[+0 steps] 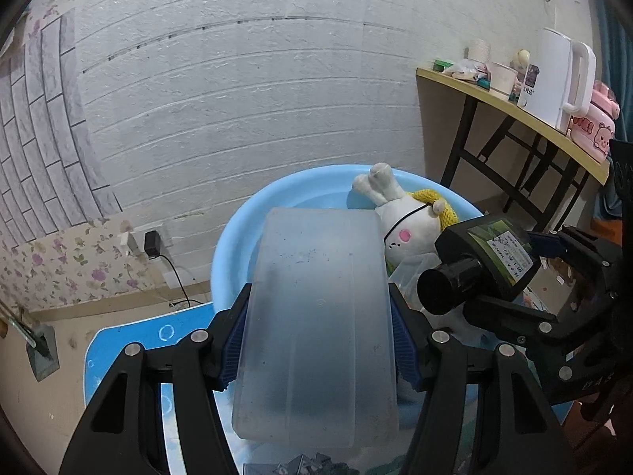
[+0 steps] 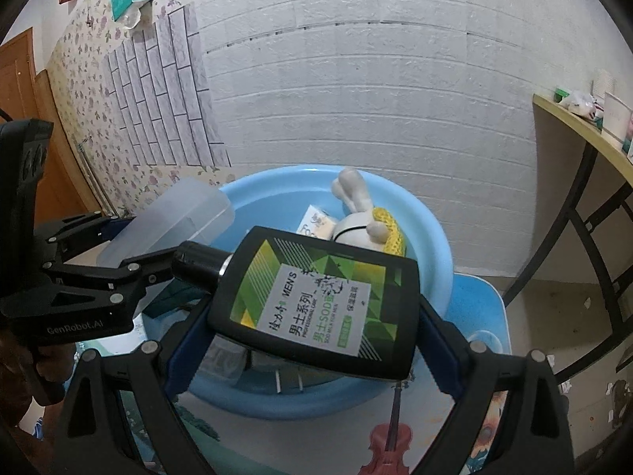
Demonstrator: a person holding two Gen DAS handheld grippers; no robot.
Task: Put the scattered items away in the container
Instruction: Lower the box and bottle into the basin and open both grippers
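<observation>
A light blue basin [image 1: 237,233] [image 2: 431,245] stands on a low blue table. In it lie a white plush rabbit [image 1: 403,221] [image 2: 360,206] with a yellow knit scarf and a small pale packet [image 2: 316,223]. My left gripper [image 1: 318,340] [image 2: 130,237] is shut on a frosted translucent plastic box [image 1: 316,316] [image 2: 178,217], held over the basin's near left side. My right gripper [image 2: 312,340] [image 1: 510,261] is shut on a flat black bottle with a green label [image 2: 316,301] [image 1: 486,257], held above the basin's near rim, its black cap [image 2: 198,261] pointing left.
A white brick-pattern wall stands behind the basin. A wooden side table [image 1: 514,107] [image 2: 585,130] at the right carries a white kettle [image 1: 554,75], cups and pink items. A plug and cable [image 1: 152,243] hang on the left wall. A printed mat with a violin picture [image 2: 389,447] covers the low table.
</observation>
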